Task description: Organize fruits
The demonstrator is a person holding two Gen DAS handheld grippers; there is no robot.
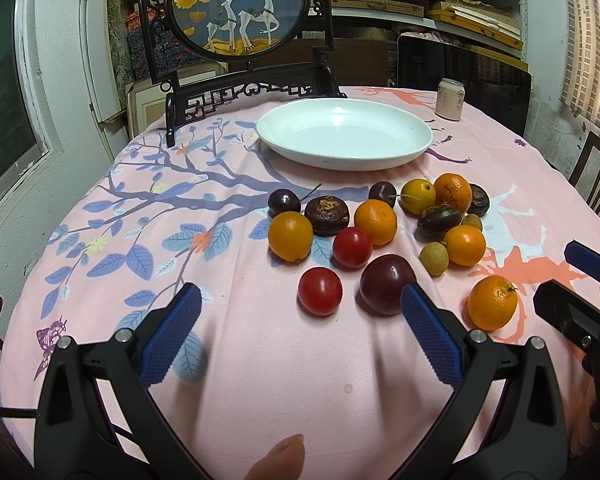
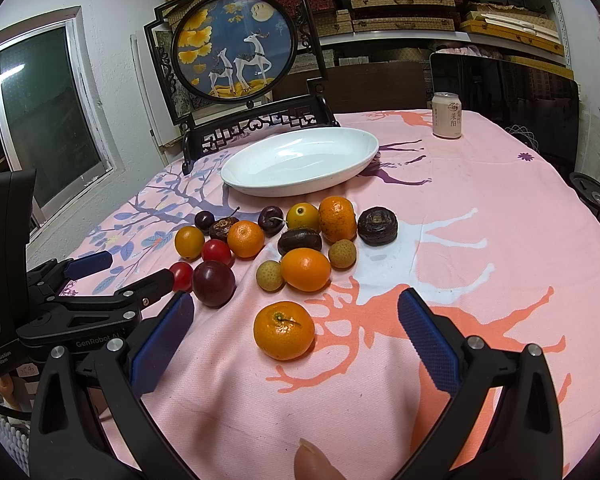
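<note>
A heap of small fruit lies on the pink tablecloth: mandarins, red tomatoes, cherries, dark wrinkled fruits and pale longans. An empty white plate (image 1: 340,162) (image 2: 300,189) stands behind it. My left gripper (image 1: 300,294) is open just in front of a red tomato (image 1: 320,291) and a dark plum (image 1: 384,282), touching neither. In the right wrist view the left gripper (image 2: 136,268) shows at the left, by the plum (image 2: 214,283). My right gripper (image 2: 296,300) is open around a lone mandarin (image 2: 284,330) (image 1: 492,302) without touching it. It also shows as the right gripper (image 1: 560,276) at the left wrist view's edge.
A pale drink can (image 1: 450,100) (image 2: 447,115) stands at the far right of the table. A dark-framed round deer screen (image 1: 236,4) (image 2: 236,44) rises behind the plate. A chair back (image 1: 596,176) sits off the right edge. A thumb tip (image 2: 312,462) shows at the bottom.
</note>
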